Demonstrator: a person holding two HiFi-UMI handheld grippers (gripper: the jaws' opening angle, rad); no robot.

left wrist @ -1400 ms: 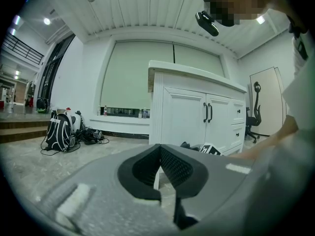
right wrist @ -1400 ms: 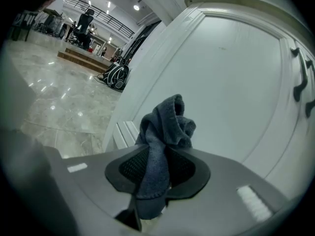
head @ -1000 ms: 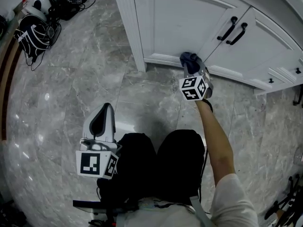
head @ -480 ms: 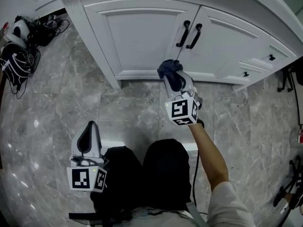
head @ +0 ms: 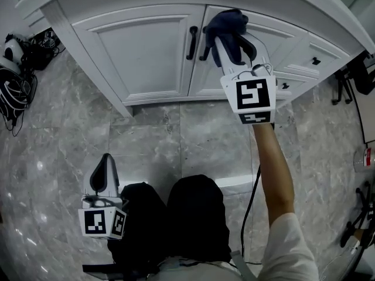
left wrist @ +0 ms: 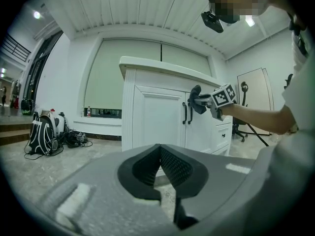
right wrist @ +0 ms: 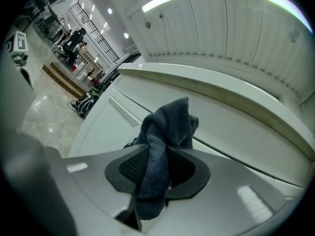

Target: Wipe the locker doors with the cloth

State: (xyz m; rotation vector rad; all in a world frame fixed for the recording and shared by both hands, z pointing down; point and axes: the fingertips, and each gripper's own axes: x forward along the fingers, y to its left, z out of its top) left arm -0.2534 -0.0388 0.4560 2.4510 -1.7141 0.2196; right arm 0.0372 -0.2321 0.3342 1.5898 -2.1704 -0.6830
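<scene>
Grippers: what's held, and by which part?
Right gripper pinches the dark cloth around its middle, bunched end sticking out past the fingers. Left gripper is shut on nothing.

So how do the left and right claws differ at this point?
The left claw is shut on nothing; the right claw is shut on the cloth. The left claw is low, over the floor beside the person's legs; the right claw is up at the doors, near the handles. Both bear a marker cube.
</scene>
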